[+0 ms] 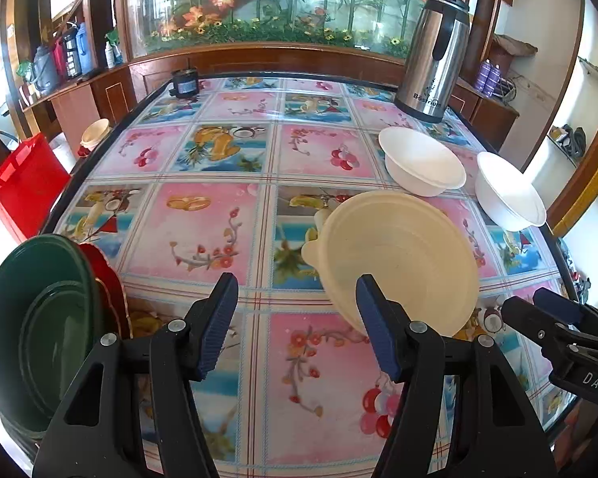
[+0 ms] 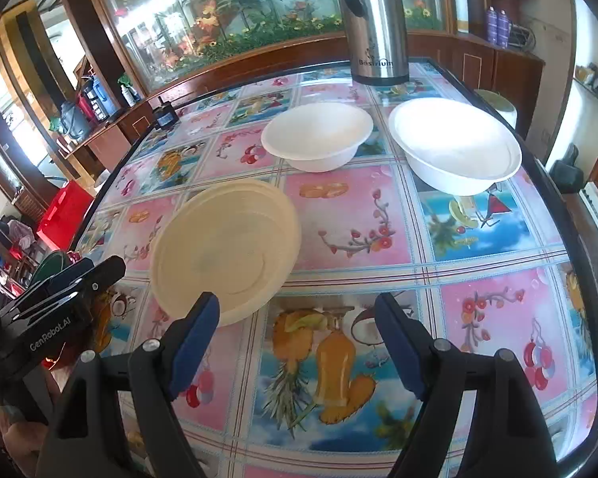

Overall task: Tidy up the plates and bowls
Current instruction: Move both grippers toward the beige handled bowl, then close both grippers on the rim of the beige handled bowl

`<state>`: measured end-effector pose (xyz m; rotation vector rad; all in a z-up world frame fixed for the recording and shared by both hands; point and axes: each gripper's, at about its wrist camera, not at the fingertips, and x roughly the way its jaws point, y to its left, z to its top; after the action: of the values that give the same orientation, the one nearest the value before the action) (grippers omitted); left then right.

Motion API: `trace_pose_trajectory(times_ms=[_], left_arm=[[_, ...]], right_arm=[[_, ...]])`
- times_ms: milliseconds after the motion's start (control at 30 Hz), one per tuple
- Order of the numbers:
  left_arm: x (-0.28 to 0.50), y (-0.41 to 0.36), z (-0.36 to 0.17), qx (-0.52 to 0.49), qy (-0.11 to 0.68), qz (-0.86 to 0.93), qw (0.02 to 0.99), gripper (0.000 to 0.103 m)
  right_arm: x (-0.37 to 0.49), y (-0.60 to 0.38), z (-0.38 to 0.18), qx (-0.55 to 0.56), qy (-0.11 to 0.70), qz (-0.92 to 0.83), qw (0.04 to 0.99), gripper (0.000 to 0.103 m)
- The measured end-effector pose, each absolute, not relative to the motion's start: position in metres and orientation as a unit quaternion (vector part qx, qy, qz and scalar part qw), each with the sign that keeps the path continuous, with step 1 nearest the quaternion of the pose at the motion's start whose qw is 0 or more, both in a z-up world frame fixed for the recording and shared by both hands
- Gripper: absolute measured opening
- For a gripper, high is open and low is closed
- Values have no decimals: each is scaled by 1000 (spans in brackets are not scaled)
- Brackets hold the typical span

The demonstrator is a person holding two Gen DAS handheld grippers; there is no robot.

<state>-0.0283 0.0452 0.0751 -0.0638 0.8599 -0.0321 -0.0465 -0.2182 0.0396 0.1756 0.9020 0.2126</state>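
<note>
On the fruit-patterned tablecloth (image 2: 358, 219) the cream bowl (image 2: 227, 247) sits upright, mouth up, round with no long axis, its small tab handle facing away from my left side; two white bowls (image 2: 317, 135) stand beyond it. I'd slide my left gripper (image 1: 295, 326), fingers spread wide and empty, squarely over its near rim. My right gripper (image 2: 297, 342) is equally spread.

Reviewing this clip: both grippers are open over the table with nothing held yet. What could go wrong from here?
1. The round white bowl on the right sits close to the table edge; a nudge could push it off.
2. The tall steel thermos jug stands just behind the other white bowl; a far reach might knock it.
3. The left gripper and right gripper both flank the cream plastic bowl and could collide.
</note>
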Motion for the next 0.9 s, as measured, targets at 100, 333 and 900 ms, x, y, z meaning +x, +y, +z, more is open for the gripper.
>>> trace_pose_trajectory(times_ms=[100,333,900], left_arm=[[-23,41,73,-25,420,-14,907,62],[-8,35,64,-23,434,-14,901,62],[20,32,57,-15,450,-10,893,62]], right_arm=[[-42,-219,38,83,438,101,889,80],[-28,-221,36,81,442,98,888,80],[3,-217,31,69,456,102,882,80]])
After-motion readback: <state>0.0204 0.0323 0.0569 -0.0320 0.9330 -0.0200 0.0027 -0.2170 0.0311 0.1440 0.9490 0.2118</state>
